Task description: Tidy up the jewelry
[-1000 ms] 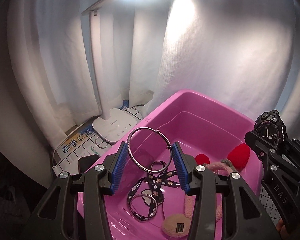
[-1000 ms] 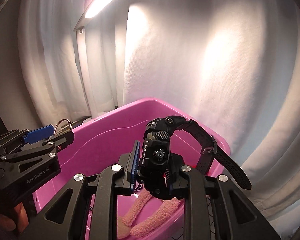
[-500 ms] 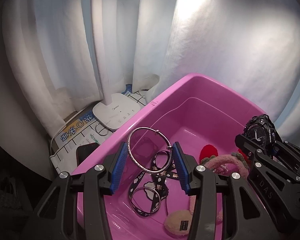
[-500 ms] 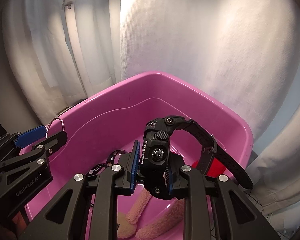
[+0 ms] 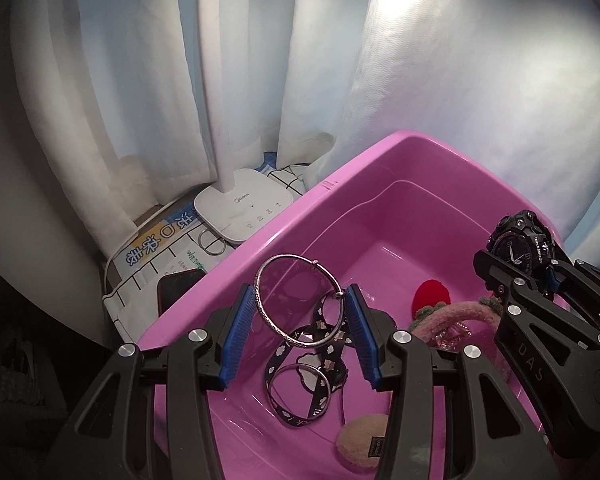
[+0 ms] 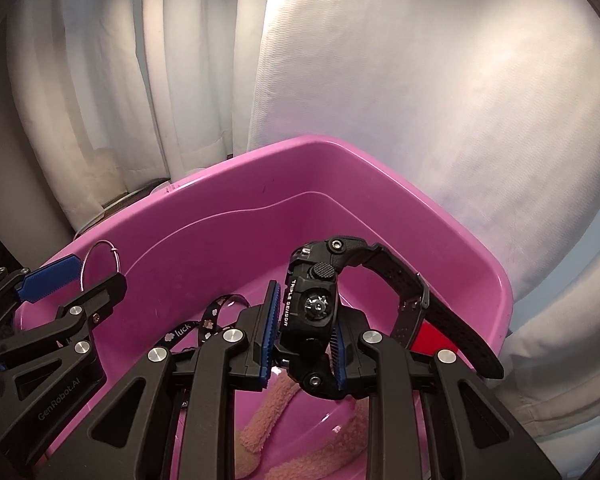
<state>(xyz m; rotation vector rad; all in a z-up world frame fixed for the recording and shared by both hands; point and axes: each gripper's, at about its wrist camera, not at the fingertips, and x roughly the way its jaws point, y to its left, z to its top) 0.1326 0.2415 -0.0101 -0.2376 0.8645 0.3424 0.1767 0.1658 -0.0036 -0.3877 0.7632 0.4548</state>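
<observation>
gleaming round metal bangle (image 5: 300, 300), chunky watch (image 6: 312, 304)

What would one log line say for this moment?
left hand-held gripper: holds silver bangle | right hand-held gripper: holds black watch | both above pink bin

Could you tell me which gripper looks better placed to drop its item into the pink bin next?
Probably the left gripper: its bangle hangs over the bin floor, among items already inside. The right gripper holds the watch nearer the rim.

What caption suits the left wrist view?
Left gripper holding a silver bangle over the pink tub.
</observation>
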